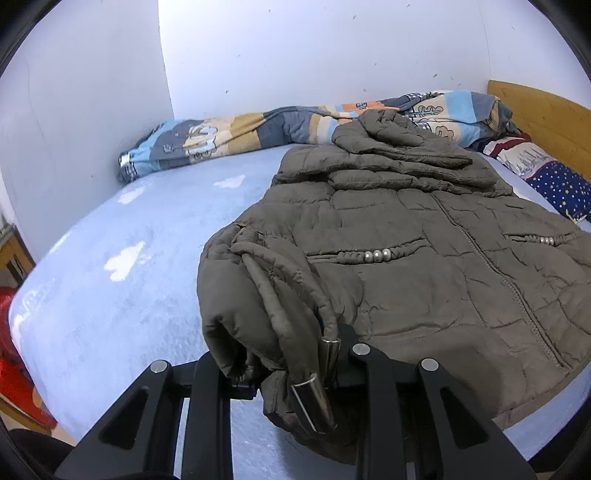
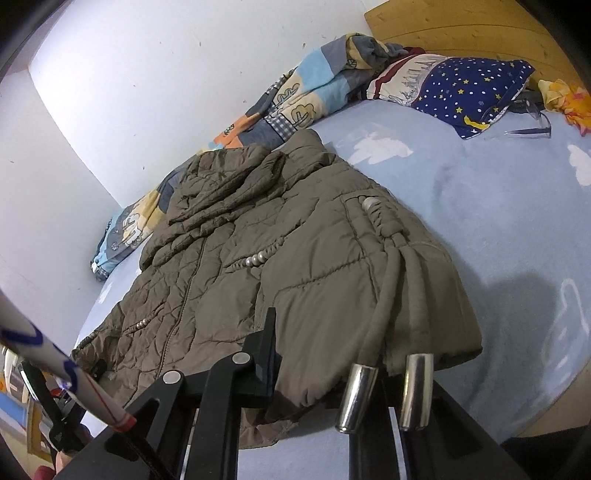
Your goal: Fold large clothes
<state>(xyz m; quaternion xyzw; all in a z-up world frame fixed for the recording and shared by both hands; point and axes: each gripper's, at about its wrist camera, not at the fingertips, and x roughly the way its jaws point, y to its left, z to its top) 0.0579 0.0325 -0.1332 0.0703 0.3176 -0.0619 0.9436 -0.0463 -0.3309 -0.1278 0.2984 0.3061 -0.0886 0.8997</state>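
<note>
An olive-brown quilted jacket [image 1: 424, 251] lies front up on a light blue bed [image 1: 122, 295]; it also shows in the right wrist view [image 2: 258, 258]. My left gripper [image 1: 284, 365] is shut on the jacket's left sleeve cuff, which is bunched and lifted over the jacket's edge, with two metal-tipped cords [image 1: 314, 402] hanging from it. My right gripper [image 2: 325, 373] is shut on the right sleeve cuff, which is folded over the jacket front, with two metal cord ends [image 2: 417, 391] dangling at the fingers.
A rolled patchwork quilt [image 1: 258, 136] lies along the white wall. A starry blue pillow [image 2: 472, 92] and a wooden headboard [image 2: 461, 29] are at the bed's head. Glasses [image 2: 532, 125] lie beside the pillow. A red object [image 1: 14, 362] stands left of the bed.
</note>
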